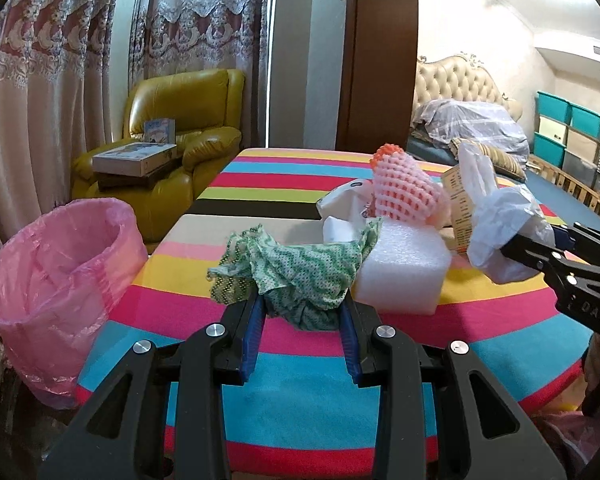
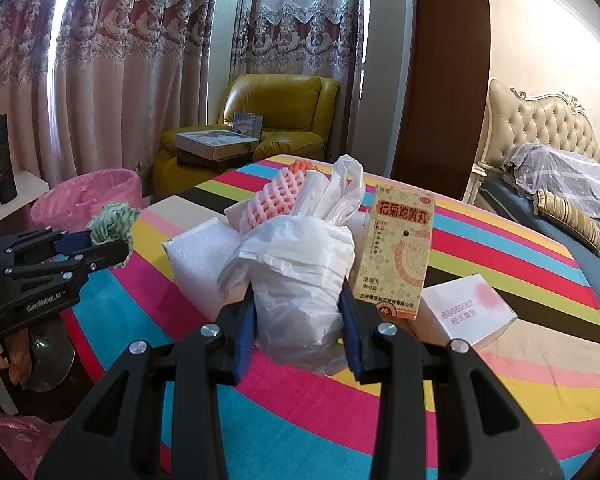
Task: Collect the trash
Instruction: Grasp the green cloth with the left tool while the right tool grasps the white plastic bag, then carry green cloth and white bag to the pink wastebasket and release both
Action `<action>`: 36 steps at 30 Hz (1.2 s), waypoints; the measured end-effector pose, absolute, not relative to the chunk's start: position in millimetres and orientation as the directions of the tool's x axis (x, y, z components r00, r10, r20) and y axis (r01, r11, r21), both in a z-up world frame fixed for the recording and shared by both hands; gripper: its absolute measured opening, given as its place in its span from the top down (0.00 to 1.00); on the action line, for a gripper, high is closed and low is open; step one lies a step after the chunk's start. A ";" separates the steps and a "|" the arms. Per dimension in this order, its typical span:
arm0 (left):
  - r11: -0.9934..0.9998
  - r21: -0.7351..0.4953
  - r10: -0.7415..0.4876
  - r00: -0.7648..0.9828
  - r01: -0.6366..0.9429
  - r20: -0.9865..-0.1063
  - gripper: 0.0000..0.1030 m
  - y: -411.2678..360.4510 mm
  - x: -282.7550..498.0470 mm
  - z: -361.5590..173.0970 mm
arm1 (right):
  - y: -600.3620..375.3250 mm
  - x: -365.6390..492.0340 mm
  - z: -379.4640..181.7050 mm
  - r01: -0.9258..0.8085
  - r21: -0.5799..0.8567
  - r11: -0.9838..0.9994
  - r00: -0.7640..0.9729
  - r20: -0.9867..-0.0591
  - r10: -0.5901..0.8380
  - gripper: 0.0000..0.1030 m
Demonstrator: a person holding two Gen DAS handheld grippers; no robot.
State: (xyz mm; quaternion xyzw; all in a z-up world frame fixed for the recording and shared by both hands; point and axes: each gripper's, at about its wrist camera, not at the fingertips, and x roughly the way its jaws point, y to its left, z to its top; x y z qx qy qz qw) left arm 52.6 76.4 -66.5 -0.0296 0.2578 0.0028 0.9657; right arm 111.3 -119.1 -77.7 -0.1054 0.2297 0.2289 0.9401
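Carry step: my left gripper [image 1: 302, 312] clamps green cloth [image 1: 300, 272], right gripper [image 2: 298, 328] white bag [image 2: 296, 280]; next, the pink-lined bin [image 1: 60, 264].

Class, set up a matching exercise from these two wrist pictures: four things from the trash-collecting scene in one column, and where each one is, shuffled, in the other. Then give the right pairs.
Things
1. green-and-white patterned cloth
2. crumpled white plastic bag
3. bin lined with a pink plastic bag
4. tall yellow cardboard medicine box

Places
A. beside the striped table, at its left edge
B. clamped in the right gripper
C. standing upright on the table
D. clamped in the left gripper

Pairs: 1-D, 2-B, 3-A, 4-C
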 end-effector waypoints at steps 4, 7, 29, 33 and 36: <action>0.999 -0.052 -0.012 0.875 -0.015 -0.484 0.69 74.9 47.2 -64.5 | -119.9 107.0 -72.9 -0.480 -0.089 0.873 0.795 -0.465 0.390 0.65; 0.999 -0.047 -0.008 0.885 -0.016 -0.465 0.69 75.8 42.6 -61.2 | -120.2 102.7 -67.9 -0.484 -0.090 0.870 0.799 -0.452 0.398 0.65; 0.986 -0.040 0.137 0.922 -0.163 -0.363 0.68 133.6 7.5 -31.1 | -59.7 89.1 -54.7 -0.628 -0.179 0.757 0.733 -0.461 0.500 0.65; 0.980 -0.034 0.172 0.915 -0.198 -0.365 0.68 150.2 3.6 -30.0 | -42.7 82.4 -51.1 -0.669 -0.189 0.719 0.707 -0.459 0.538 0.65; 0.974 -0.027 0.200 0.906 -0.226 -0.372 0.68 164.4 2.0 -30.1 | -23.1 79.8 -48.0 -0.705 -0.200 0.681 0.680 -0.465 0.567 0.65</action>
